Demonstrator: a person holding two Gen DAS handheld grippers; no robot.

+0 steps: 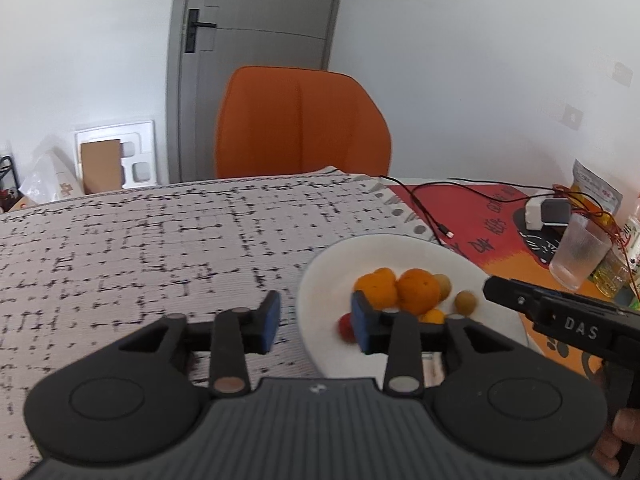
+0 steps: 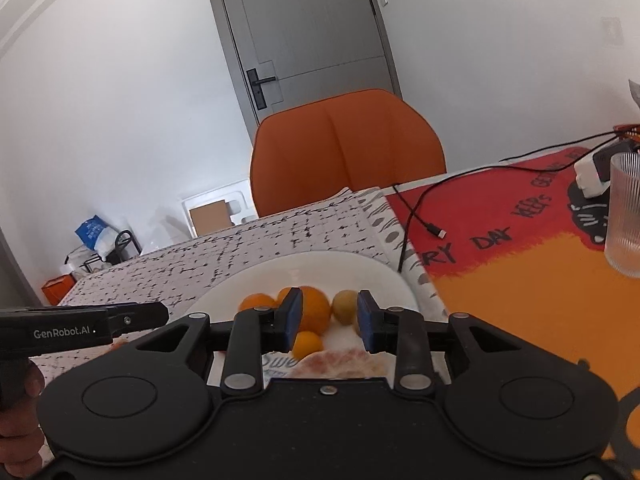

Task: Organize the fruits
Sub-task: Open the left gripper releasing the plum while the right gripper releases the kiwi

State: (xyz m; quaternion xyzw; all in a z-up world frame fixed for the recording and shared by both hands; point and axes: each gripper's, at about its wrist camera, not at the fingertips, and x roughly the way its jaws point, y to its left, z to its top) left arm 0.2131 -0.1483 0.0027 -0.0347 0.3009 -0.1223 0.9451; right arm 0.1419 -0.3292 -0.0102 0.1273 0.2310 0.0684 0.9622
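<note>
We see the fruits gathered on the white plate (image 2: 224, 292), and our right gripper (image 2: 328, 322) hangs directly over its near edge with jaws narrowly parted and nothing between the pads, the big orange (image 2: 316, 308) and small yellow fruit (image 2: 307, 343) just ahead and below its gap. Our left gripper (image 1: 316, 322), jaws apart and empty, sits off the plate's left rim over the patterned cloth (image 1: 120, 248). The right looks nearer, though fisheye depth is uncertain.

Home dining room: clothed table (image 1: 140, 240), orange chair (image 1: 300, 124), interior door (image 1: 260, 20), drinking glass (image 2: 624, 216).
</note>
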